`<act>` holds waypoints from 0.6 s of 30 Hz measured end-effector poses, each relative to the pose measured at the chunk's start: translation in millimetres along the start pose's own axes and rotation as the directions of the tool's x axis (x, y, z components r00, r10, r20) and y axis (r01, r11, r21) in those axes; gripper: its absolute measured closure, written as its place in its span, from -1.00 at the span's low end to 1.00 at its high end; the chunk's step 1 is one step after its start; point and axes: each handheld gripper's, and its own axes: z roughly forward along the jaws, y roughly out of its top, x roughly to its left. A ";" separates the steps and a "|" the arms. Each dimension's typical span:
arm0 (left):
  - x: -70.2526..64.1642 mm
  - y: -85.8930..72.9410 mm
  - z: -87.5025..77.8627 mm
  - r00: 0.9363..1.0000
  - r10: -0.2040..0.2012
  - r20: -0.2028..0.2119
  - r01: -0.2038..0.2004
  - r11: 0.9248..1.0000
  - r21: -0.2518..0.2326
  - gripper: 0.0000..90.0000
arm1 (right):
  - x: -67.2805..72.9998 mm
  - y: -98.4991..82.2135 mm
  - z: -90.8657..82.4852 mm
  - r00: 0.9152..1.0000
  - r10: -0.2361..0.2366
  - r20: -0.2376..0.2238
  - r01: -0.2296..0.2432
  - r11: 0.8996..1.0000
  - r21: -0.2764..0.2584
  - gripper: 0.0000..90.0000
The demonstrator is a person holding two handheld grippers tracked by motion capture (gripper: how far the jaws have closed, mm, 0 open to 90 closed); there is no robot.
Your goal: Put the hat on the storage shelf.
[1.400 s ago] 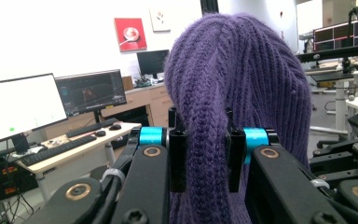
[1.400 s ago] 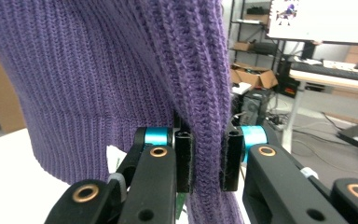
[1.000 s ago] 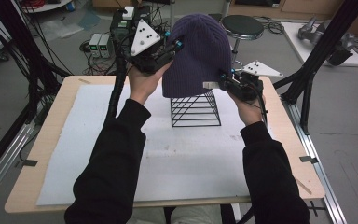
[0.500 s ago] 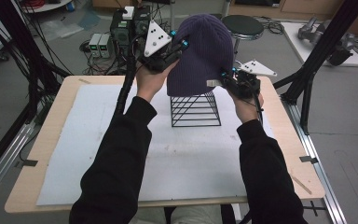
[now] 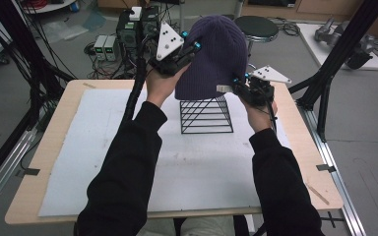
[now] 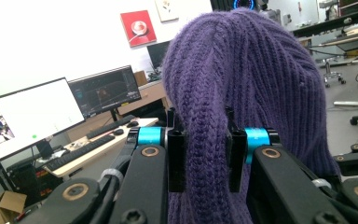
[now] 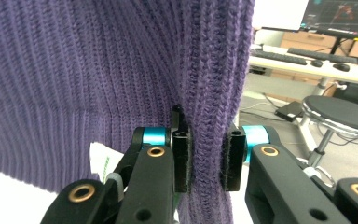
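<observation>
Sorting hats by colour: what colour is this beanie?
Purple, rib-knit; the beanie shows best in the left gripper view.

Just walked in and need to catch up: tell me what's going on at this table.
A person holds a purple knit beanie up between two hand-held grippers. The left gripper and right gripper are each shut on a fold of its edge. The beanie hangs over a black wire stand on the white mat, its hem at the stand's top.

Wooden table (image 5: 59,142) on grey floor (image 5: 369,128), covered by a white mat (image 5: 98,147). Black frame struts at 9 and 3 o'clock. Black round stool (image 5: 257,27) at 1 o'clock, power units (image 5: 106,46) at 11. White wall with a red picture (image 6: 138,27); lit monitors (image 6: 28,116) and keyboards (image 6: 77,151) on a desk.
</observation>
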 end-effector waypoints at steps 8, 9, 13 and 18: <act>-11.3 -20.7 -1.5 0.999 -0.034 0.037 0.033 0.999 0.022 0.70 | -4.8 -21.3 -8.2 1.000 0.012 -0.028 -0.011 0.999 0.046 0.75; -13.0 -23.1 -1.2 0.998 -0.039 0.040 0.038 0.999 0.026 0.70 | -6.7 -23.2 -8.3 0.999 0.014 -0.029 -0.013 0.998 0.054 0.75; -18.9 -31.4 -1.1 0.998 -0.042 0.049 0.039 0.998 0.046 0.70 | -10.5 -31.0 -7.9 0.999 0.036 -0.039 -0.033 0.995 0.090 0.76; -26.0 -43.2 0.2 0.997 -0.050 0.059 0.046 0.996 0.072 0.70 | -9.2 -44.5 -5.0 0.999 0.022 -0.048 -0.015 0.989 0.149 0.76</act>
